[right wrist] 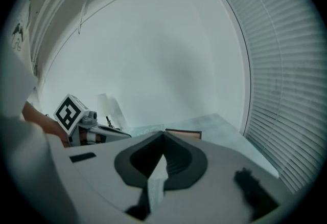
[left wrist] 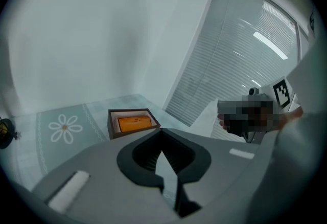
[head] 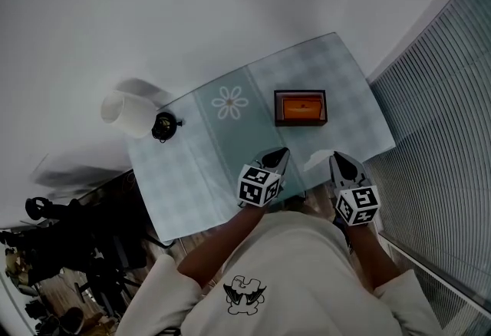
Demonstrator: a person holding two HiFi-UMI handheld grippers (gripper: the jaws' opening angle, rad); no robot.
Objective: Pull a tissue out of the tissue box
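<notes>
- Head view: desk (head: pixel 192 173) under a pale blue checked cloth, with a white daisy print (head: pixel 230 103) mid-cloth.
- tissue box (head: pixel 300 107) sits flat on the cloth just right of the daisy. It has a dark brown frame and an orange inside, and nothing touches it.
- left tongs (head: pixel 281 153) and right tongs (head: pixel 338 160) are both over the near desk edge, on the person's side of the box and apart from it. Tips point toward the box.
- Right gripper view: the right tongs are pressed together and pinch a white tissue (right wrist: pixel 156 182). A strip of it runs back through the gap behind the tips.
- Head view shows the same tissue as a small white flap between the two tools, at the right tongs' tip. It is clear of the box.
- Left gripper view: the left tongs' tips meet and grip nothing. The pale patch behind the tips reads as cloth, not tissue.
- Left gripper view also catches the box ahead and slightly left, and the tissue off to the right.
- white roll (head: pixel 129 113) stands at the far left corner of the desk, with a small black round object (head: pixel 163 126) just beside it. Can't tell what that object is.
- window blinds (head: pixel 445 127) run along the right side.
- dark camera gear (head: pixel 54 250) is on the floor at lower left.
- Person wears a cream top (head: pixel 284 281) with a small graphic.
</notes>
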